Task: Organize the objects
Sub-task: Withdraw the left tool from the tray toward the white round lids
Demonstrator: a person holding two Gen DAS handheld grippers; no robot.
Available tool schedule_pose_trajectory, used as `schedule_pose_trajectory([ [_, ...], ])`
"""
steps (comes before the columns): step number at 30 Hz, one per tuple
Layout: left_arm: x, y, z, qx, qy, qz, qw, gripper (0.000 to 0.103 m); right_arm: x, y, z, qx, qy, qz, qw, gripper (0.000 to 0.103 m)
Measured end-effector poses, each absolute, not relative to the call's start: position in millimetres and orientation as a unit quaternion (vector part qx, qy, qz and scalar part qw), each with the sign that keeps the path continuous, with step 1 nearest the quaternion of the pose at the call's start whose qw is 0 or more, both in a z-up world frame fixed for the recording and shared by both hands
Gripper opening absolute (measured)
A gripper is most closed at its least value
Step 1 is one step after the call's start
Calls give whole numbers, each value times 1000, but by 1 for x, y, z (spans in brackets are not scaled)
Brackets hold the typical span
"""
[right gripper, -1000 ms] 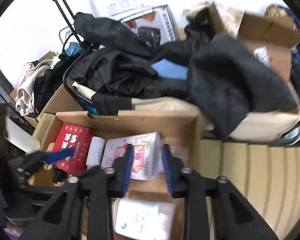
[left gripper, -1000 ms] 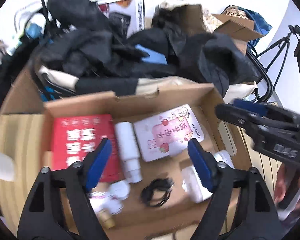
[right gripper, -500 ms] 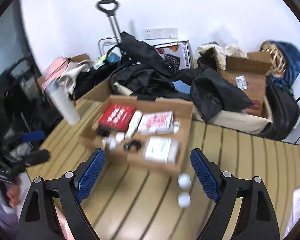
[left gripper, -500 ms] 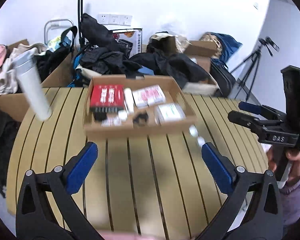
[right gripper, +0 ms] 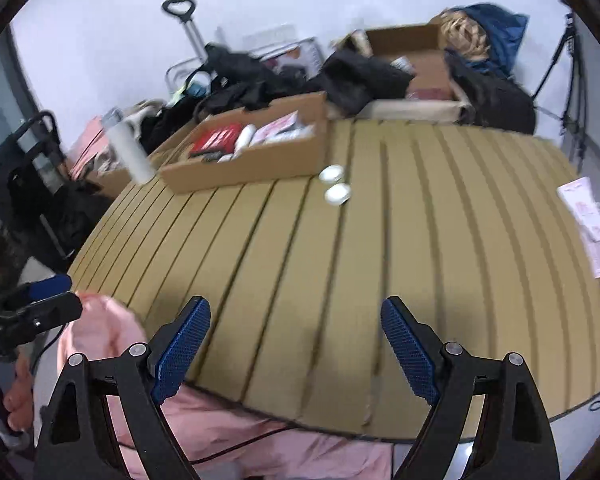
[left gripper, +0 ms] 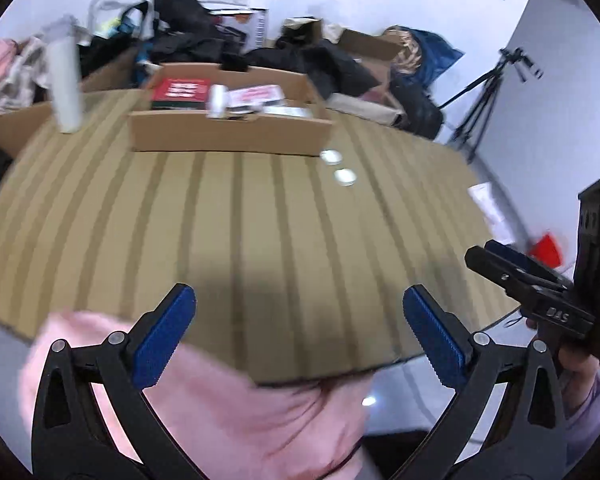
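Jaws of the left gripper (left gripper: 300,328) stand wide, with nothing between the blue pads (left gripper: 162,336), over the near edge of the slatted worktop (left gripper: 236,240). Jaws of the right gripper (right gripper: 296,344) are likewise spread wide and hold nothing, above the same near edge. Pink fabric (left gripper: 236,420) shows below both, just under the worktop's near rim.

Far beyond both sets of jaws, well apart from them, two small round white containers (right gripper: 336,184) lie on the worktop, one just beside the other, close to the near right corner of an open cardboard box (right gripper: 256,160). In the left wrist view the same pair sits to the right of the jaw line; in the right wrist view it lies roughly in line with the gap between the jaws.

Inside the box lie a red packet (right gripper: 216,140) at the left, a white bottle (right gripper: 245,136) beside it and a pink-and-white packet (right gripper: 280,128) further right. A tall white tumbler (right gripper: 130,146) stands on the worktop left of the box. At the far right edge of the worktop lies a white printed leaflet (right gripper: 592,224).

Beyond the worktop are heaps of dark clothing (right gripper: 260,84), more cardboard boxes, a trolley handle (right gripper: 180,8) and a tripod (left gripper: 488,96) at the right. Much of both views is motion-blurred.
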State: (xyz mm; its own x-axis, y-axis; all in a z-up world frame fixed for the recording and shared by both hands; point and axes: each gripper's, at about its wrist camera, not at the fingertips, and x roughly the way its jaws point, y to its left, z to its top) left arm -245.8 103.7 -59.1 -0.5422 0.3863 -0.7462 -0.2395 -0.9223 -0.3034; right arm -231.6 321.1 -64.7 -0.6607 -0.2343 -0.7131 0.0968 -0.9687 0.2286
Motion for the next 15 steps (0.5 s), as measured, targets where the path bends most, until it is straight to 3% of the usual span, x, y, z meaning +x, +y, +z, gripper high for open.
schedule_pose_trajectory([
  [6, -316, 175, -88, -433, -79, 878, 187, 101, -251, 348, -57, 379, -64, -921, 68, 90],
  [8, -349, 199, -101, -427, -66, 884, 178, 95, -267, 359, -62, 384, -52, -920, 58, 90],
  [10, -379, 220, -119, -441, -53, 881, 164, 81, -282, 370, -67, 386, -52, -919, 59, 90],
  [15, -426, 256, -156, -463, -30, 873, 150, 75, -312, 385, -83, 390, -48, -917, 65, 90],
])
